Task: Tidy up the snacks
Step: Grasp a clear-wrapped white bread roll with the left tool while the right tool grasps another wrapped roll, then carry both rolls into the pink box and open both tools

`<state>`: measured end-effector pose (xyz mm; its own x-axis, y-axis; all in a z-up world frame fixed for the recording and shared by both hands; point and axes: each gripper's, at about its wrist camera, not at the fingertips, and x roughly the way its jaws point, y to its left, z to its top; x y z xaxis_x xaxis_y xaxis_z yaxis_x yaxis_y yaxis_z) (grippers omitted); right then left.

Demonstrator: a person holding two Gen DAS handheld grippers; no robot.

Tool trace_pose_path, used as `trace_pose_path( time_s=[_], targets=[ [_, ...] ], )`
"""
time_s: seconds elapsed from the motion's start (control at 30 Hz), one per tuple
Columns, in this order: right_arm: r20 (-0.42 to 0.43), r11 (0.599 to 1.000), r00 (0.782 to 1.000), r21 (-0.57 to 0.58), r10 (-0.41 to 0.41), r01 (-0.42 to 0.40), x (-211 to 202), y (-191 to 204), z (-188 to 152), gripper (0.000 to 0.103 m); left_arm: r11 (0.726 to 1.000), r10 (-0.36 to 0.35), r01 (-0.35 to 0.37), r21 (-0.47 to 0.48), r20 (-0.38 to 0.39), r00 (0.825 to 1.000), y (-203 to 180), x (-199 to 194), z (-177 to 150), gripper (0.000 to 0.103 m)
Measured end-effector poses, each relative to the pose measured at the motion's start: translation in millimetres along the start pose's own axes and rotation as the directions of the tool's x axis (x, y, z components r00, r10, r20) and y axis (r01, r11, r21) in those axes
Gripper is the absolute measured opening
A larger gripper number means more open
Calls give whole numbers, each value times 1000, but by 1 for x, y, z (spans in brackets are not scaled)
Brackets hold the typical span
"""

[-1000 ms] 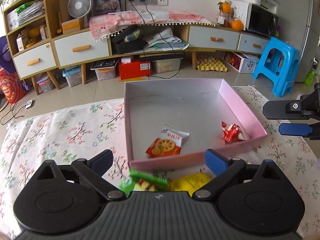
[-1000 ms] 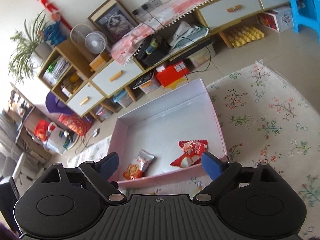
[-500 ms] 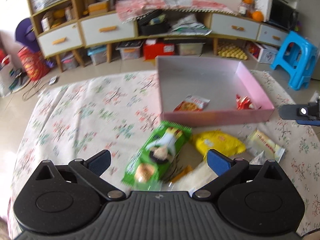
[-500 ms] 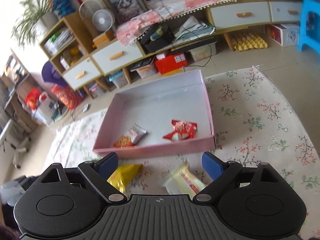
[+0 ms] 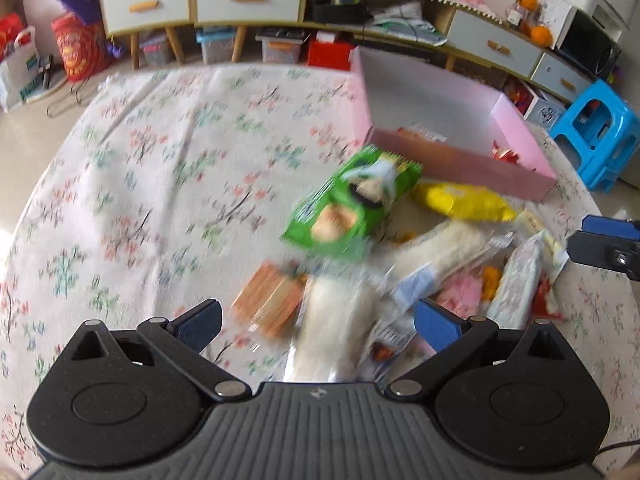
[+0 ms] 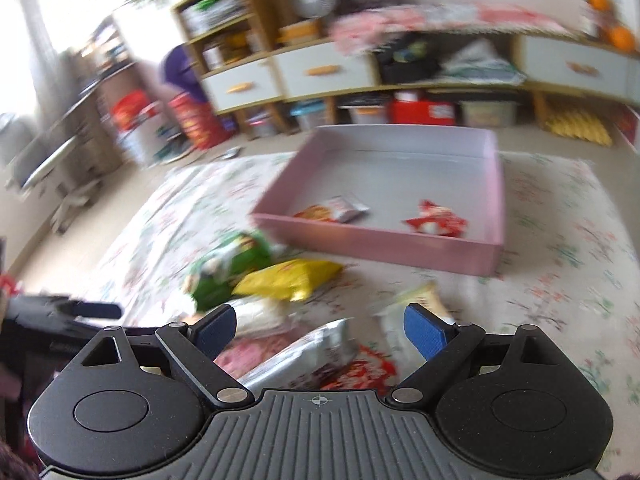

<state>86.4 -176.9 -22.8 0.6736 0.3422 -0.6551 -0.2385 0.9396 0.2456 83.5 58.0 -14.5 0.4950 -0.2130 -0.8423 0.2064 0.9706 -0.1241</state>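
Observation:
A pink box (image 5: 516, 120) (image 6: 376, 240) lies on the floral cloth and holds an orange-white packet (image 6: 332, 212) and a red packet (image 6: 436, 224). In front of it is a heap of snacks: a green pack (image 5: 352, 204) (image 6: 228, 264), a yellow bag (image 5: 460, 202) (image 6: 288, 278), white packs (image 5: 432, 248) and an orange pack (image 5: 268, 304). My left gripper (image 5: 316, 326) is open and empty above the near end of the heap. My right gripper (image 6: 320, 330) is open and empty above a silver pack (image 6: 304, 354); it also shows in the left wrist view (image 5: 600, 240).
A low cabinet with drawers (image 5: 248, 0) and storage boxes stands behind the table. A blue stool (image 5: 596, 132) stands at the right. The floral cloth (image 5: 140, 184) stretches to the left of the heap.
Both grippers have pulled back from the box and swung left. The snack heap has come into full view under them. Both stay open.

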Motion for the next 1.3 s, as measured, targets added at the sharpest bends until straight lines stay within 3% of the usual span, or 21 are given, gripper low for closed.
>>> trace_pose_path(
  time_s=[0.17,0.3,0.7,1.03,1.13,1.3],
  targets=[
    [-15,993,998,-98,61,-62,10,19,-4,93,997,-31,30,-66,-23,999,23,3,-14,94],
    [-29,988,998,-139,63,-67,23,29,-5,93,993,-83,78,-90,-56,995,29,7,-20,85],
    [-122,996,992,-86,22,-33,68,31,2,92,994,-112,113,7,-53,992,19,8,-24,64],
    [-145,998,989,-53,23,-31,82,39,1,90,992,-122,122,6,-51,991,19,9,-22,45],
    [-139,998,990,-64,14,-23,82,42,0,82,991,-131,131,-1,-47,990,20,8,-22,37],
    [-121,997,993,-73,0,-9,76,48,1,59,992,-124,123,-15,-46,991,22,6,-22,34]
  ],
)
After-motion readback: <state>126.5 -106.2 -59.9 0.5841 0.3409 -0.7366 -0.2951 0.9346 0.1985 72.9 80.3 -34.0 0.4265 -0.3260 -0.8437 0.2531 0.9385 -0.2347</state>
